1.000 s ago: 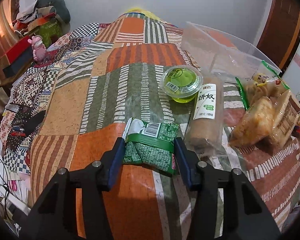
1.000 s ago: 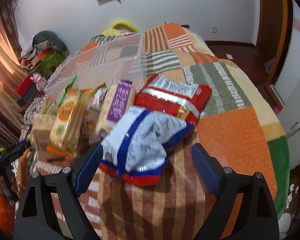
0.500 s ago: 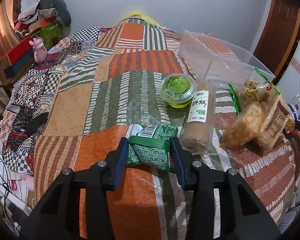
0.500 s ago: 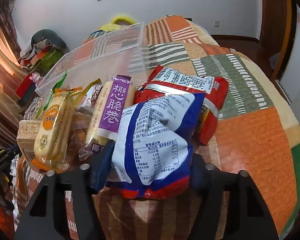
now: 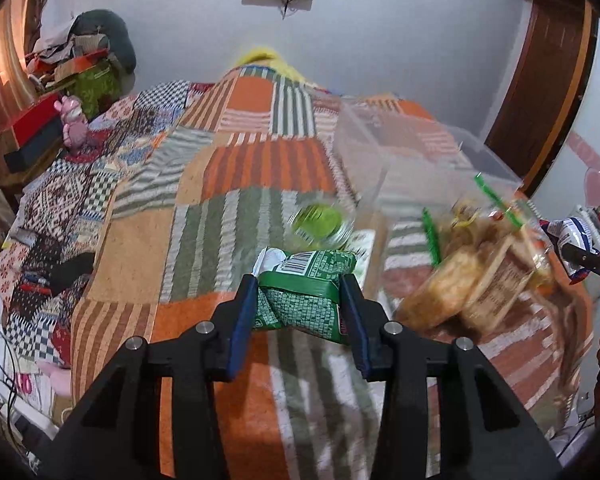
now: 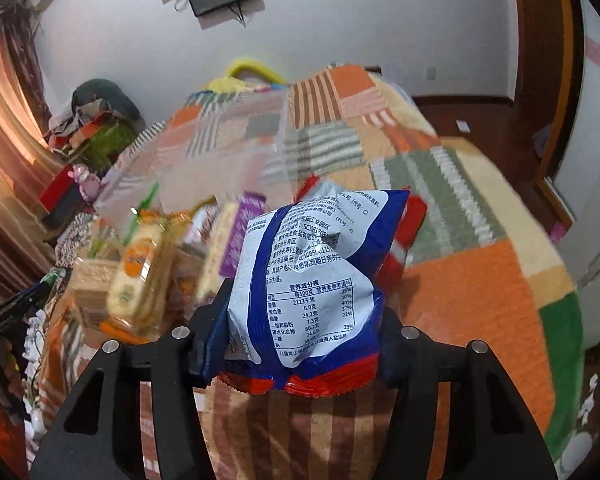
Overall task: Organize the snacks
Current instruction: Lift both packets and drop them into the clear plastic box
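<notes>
My left gripper (image 5: 299,292) is shut on a green patterned snack packet (image 5: 306,304) and holds it just above the patchwork quilt (image 5: 228,176). In the right wrist view my right gripper (image 6: 304,316) has a blue and white snack bag (image 6: 312,264) pinched between its closing jaws; the bag is crumpled, raised off the bed, and hides the right fingertip. Behind it lie a red snack bag (image 6: 414,216), a purple cracker pack (image 6: 240,236) and a yellow biscuit pack (image 6: 140,272). A clear plastic bin (image 5: 412,152) stands beyond the snack pile.
A green jelly cup (image 5: 320,224) and a long biscuit roll lie just beyond the green packet, blurred. Wrapped pastries (image 5: 456,292) are heaped to the right. Boxes, clothes and a pink toy (image 5: 74,120) crowd the left bedside. A wooden door stands at the right.
The left gripper closed on the green packet and lifted it off the quilt. The right gripper closed around the blue and white bag and raised it upright.
</notes>
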A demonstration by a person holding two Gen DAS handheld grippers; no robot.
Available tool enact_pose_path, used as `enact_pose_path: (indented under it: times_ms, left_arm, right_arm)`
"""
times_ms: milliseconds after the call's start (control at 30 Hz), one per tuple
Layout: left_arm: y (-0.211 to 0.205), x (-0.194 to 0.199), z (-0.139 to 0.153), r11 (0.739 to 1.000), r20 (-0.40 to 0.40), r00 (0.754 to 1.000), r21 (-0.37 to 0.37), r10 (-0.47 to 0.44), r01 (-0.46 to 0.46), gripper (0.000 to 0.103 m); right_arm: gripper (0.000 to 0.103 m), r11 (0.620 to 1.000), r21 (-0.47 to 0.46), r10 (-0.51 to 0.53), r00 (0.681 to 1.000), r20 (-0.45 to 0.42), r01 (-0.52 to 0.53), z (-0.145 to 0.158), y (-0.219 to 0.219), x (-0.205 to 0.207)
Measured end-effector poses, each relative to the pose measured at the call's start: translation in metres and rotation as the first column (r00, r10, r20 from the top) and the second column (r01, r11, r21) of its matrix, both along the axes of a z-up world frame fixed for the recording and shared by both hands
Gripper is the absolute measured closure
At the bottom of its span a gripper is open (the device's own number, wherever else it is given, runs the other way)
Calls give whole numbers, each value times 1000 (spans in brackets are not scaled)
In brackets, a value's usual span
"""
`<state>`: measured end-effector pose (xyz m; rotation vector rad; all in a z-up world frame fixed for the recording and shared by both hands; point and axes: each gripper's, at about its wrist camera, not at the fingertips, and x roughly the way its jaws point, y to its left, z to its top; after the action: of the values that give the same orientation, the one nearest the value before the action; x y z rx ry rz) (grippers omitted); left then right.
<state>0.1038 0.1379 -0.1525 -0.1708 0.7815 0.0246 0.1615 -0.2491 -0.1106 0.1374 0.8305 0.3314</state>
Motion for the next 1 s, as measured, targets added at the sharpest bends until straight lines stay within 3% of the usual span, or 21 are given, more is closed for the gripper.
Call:
enact_pose_path:
  times_ms: [533, 700, 1000]
  left_arm:
    - [-58, 54, 69, 992, 198, 972, 20, -123, 122, 61]
    - [-75, 82, 72, 988, 203, 967, 24, -153, 152, 61]
    - [-92, 133, 60, 984, 159, 971, 38, -177, 173, 61]
  right_arm:
    - [50, 996, 28, 79, 979, 187, -85, 41, 39, 33]
    - [50, 993, 28, 104, 971, 215, -112, 43, 53, 49]
    - [50, 990, 2, 139, 975, 170, -142, 25, 73, 84]
